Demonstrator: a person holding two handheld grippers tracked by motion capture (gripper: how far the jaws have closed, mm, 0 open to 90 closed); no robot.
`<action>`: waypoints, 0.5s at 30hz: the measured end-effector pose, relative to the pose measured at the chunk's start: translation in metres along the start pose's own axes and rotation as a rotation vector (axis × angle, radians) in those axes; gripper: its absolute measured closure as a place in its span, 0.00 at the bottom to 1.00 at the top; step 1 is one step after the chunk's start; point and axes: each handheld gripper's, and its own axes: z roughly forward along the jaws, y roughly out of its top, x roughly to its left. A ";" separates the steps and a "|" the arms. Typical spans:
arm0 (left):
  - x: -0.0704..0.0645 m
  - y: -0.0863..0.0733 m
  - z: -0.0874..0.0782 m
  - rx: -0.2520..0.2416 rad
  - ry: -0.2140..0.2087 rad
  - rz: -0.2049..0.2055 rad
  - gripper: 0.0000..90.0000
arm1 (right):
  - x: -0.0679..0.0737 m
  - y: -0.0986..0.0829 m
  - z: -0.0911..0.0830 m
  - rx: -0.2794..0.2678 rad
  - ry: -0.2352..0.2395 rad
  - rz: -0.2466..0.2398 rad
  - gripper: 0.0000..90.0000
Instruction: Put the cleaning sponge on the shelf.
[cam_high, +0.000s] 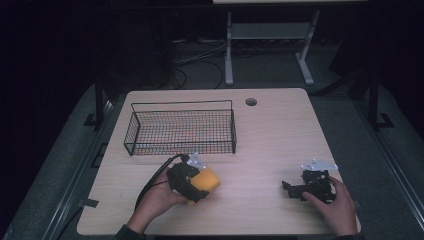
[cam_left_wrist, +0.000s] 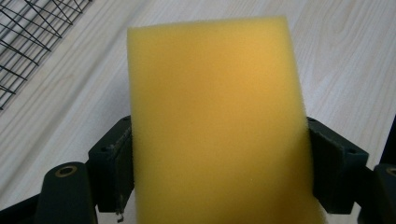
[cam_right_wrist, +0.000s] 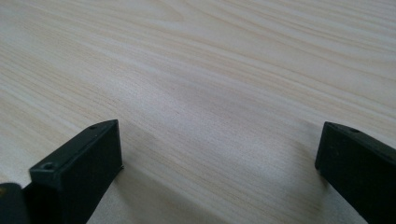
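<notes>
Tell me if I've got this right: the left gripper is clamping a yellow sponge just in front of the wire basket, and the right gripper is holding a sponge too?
Not quite. The left gripper does clamp the yellow sponge in front of the wire basket. The right gripper, though, holds nothing: the right gripper view shows its jaws spread apart with only bare wooden table between them.

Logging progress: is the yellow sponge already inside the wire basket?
No, the yellow sponge sits clamped in the left gripper, nearer than the wire basket.

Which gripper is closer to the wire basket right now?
Left. The left gripper, clamping the yellow sponge, sits just in front of the wire basket; the right gripper rests open far off to its right.
</notes>
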 end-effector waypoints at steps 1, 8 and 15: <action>0.001 0.001 -0.001 0.000 0.003 -0.002 0.24 | 0.000 0.000 0.000 0.000 0.000 0.000 0.00; 0.006 0.005 -0.008 -0.017 0.003 -0.009 0.24 | 0.000 0.000 0.000 0.000 0.000 0.000 0.00; 0.016 0.008 -0.015 -0.024 0.001 -0.025 0.24 | 0.000 0.000 0.000 0.000 0.000 0.000 0.00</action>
